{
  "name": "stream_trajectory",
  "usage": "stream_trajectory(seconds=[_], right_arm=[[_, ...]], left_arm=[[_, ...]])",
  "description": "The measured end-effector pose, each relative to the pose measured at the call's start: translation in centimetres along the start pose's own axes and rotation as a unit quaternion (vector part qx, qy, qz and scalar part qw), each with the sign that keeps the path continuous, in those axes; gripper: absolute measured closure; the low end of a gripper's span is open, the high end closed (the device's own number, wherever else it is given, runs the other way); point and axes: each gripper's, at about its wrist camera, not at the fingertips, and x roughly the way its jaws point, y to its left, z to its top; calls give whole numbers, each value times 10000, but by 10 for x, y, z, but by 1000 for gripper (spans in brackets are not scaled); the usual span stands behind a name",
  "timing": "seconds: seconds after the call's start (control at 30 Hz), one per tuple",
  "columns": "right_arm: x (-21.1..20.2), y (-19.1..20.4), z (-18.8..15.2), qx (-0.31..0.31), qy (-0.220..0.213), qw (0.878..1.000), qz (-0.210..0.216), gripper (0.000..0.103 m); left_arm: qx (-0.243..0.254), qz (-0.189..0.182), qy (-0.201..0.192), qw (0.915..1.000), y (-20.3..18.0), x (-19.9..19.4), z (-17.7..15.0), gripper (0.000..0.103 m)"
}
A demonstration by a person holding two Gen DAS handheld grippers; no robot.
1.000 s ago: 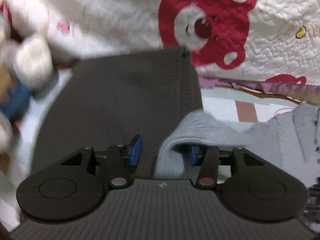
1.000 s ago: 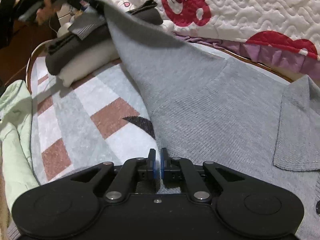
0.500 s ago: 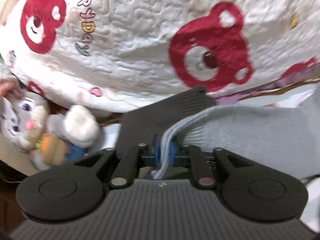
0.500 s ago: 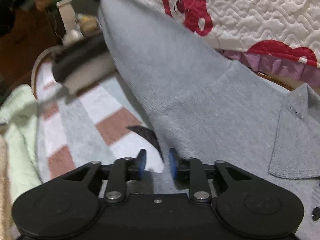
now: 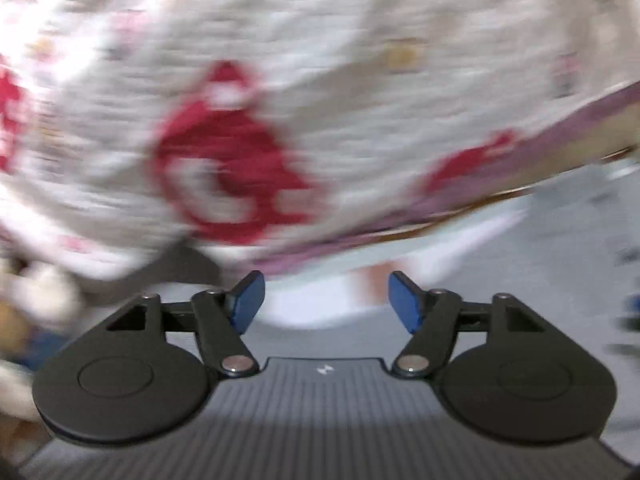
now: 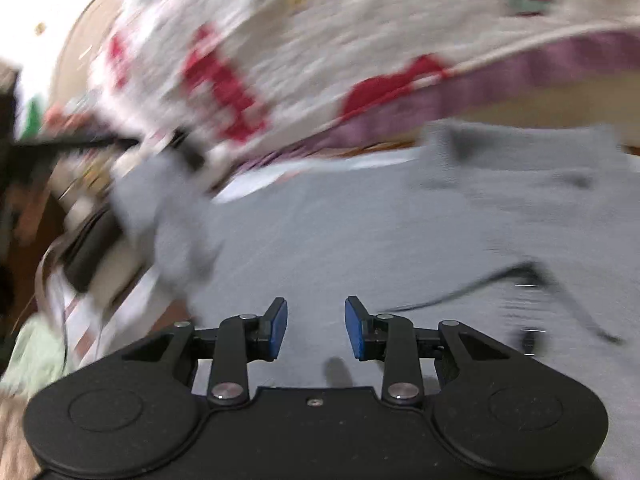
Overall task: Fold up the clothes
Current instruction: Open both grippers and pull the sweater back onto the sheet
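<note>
Both views are blurred by motion. A grey knit shirt (image 6: 360,240) lies spread across the surface in the right wrist view, one sleeve bunched at its left (image 6: 176,216). My right gripper (image 6: 316,328) hovers over the shirt's near part, open, with nothing between its blue pads. In the left wrist view my left gripper (image 5: 323,300) is open and empty, pointing at the quilt and a strip of patterned mat (image 5: 352,292). A grey patch at the right edge (image 5: 580,248) may be the shirt.
A white quilt with red bear prints (image 5: 224,152) and a purple frill (image 6: 460,104) hangs along the far side. A dark folded garment (image 6: 92,256) sits at the left on the checked mat, with a pale green cloth (image 6: 32,352) nearer. A plush toy (image 5: 36,304) shows at left.
My left gripper let go of the grey sleeve and opened wide, swinging right. My right gripper opened further and released the shirt's edge. The lifted sleeve has dropped onto the surface.
</note>
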Motion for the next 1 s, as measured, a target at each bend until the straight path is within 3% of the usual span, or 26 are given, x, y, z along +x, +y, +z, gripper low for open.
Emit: stream_trajectory(seconds=[0.07, 0.13, 0.2, 0.3, 0.5, 0.57, 0.6, 0.77, 0.9, 0.97, 1.0], right_arm=[[-15, -23, -2, 171, -132, 9988, -449, 66], [-30, -47, -4, 341, -263, 9950, -896, 66], [-46, -72, -8, 502, -380, 9885, -1374, 66], [-83, -118, -23, 697, -408, 9719, -2209, 66], [-158, -207, -52, 1069, -423, 9169, -3822, 62], [-175, -231, -63, 1129, -344, 9010, -4174, 57], [-176, -239, -67, 1043, -281, 8960, -4306, 52], [-158, -262, -78, 188, 80, 8735, -4864, 51], [-143, -281, -87, -497, 369, 8478, -5267, 41], [-140, -296, -79, -393, 342, 8423, -5366, 46], [-141, -303, -72, -249, 286, 8400, -5413, 77]], left_arm=[[-174, -821, 214, 9962, -45, 19, -4, 34], [-287, -1560, 418, 9865, -92, 39, -8, 34], [-211, -2000, 574, 9779, -139, 58, -11, 34], [-131, -2363, 691, 9691, -193, 75, -12, 34], [0, -2790, 918, 9559, -257, 102, -9, 34], [72, -2866, 937, 9534, -274, 105, -8, 34], [96, -2903, 961, 9521, -281, 105, -9, 36], [468, -3057, 1071, 9449, -312, 111, -9, 38], [679, -3134, 1048, 9414, -335, 115, -2, 38], [710, -3200, 1040, 9390, -345, 117, 4, 38], [728, -3227, 1029, 9381, -351, 117, 7, 38]])
